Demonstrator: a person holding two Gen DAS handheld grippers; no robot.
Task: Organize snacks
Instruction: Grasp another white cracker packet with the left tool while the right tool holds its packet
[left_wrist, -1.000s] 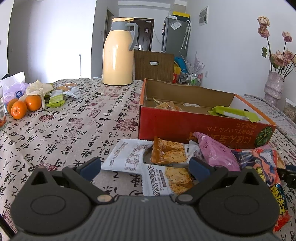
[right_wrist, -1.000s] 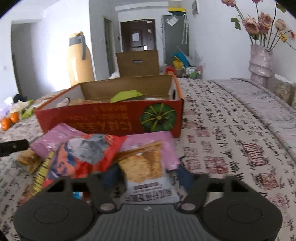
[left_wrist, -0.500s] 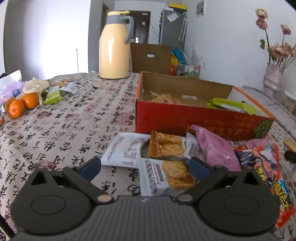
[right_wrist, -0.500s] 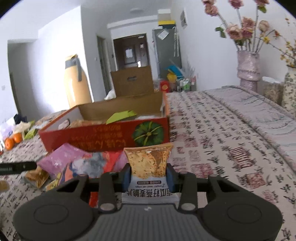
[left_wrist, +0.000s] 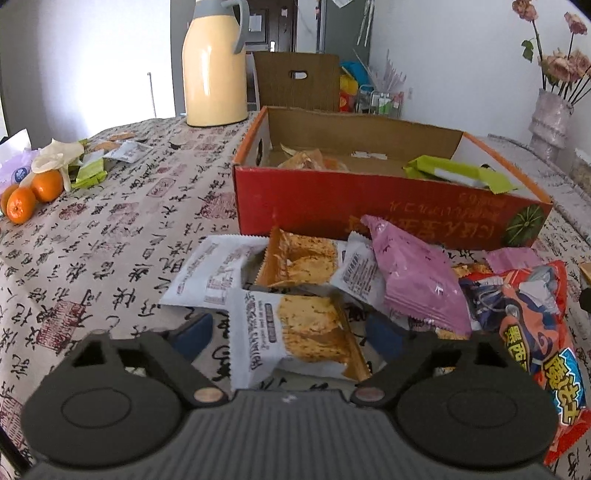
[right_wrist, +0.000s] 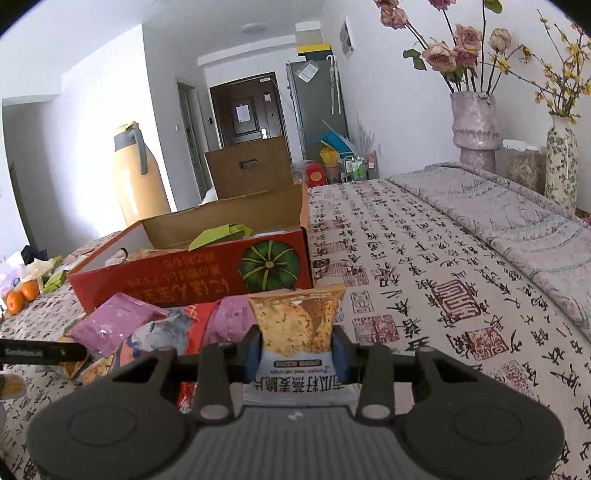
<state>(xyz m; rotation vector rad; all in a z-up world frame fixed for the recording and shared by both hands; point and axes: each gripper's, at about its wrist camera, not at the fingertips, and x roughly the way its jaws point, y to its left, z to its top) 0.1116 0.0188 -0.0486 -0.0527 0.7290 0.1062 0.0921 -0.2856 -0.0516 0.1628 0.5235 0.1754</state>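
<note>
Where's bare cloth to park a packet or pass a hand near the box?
Free: tablecloth right of the red box, and cloth between oranges and box. Crowded: snack pile along the box front.

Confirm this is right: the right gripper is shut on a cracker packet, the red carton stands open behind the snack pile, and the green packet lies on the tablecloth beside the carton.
One detail is off. The green packet lies inside the red carton, not on the tablecloth; the left wrist view shows it. The right gripper is shut on the cracker packet, and the carton stands open behind the snack pile.
</note>
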